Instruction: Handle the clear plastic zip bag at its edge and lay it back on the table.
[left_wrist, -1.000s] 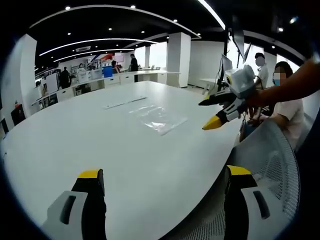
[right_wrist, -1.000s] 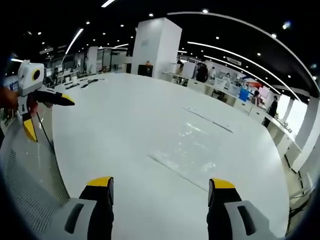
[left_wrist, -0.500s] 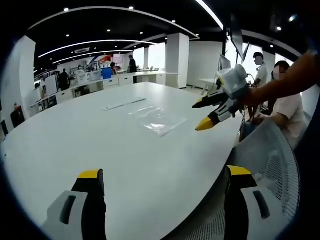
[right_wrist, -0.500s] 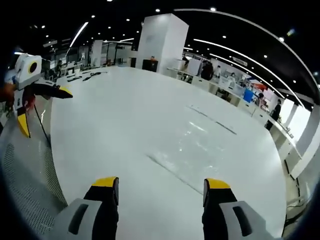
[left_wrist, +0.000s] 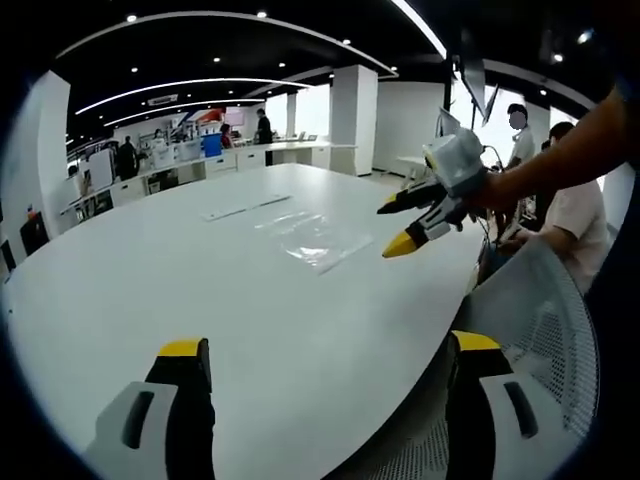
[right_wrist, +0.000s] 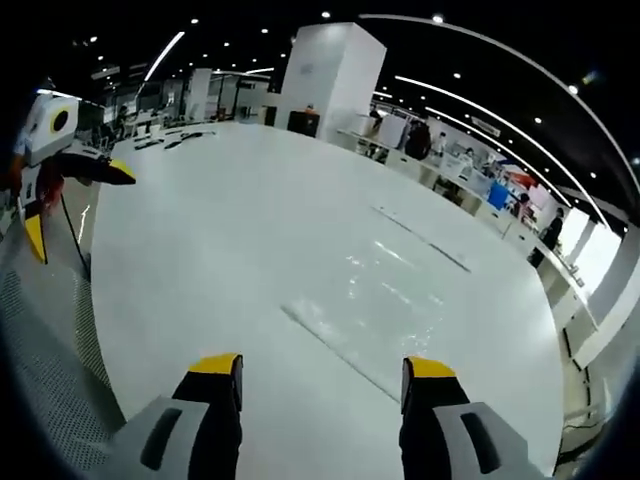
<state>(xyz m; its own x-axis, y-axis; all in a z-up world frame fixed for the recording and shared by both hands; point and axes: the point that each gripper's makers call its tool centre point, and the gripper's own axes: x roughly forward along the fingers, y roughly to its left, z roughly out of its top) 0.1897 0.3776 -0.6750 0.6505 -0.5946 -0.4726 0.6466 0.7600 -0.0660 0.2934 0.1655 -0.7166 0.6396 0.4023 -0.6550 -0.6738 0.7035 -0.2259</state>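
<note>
A clear plastic zip bag is seen lying flat on a large white table, well ahead of the left gripper, whose yellow-tipped fingers are spread wide with nothing between them. The right gripper is likewise held wide apart and empty, the bag's near edge lying just beyond its fingertips. A mesh chair back is seen beside the left gripper's right finger.

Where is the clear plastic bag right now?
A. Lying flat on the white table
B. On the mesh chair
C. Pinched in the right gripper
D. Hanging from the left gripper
A: the clear zip bag lies flat on the white table, with the open right gripper in the air beside it.
</note>
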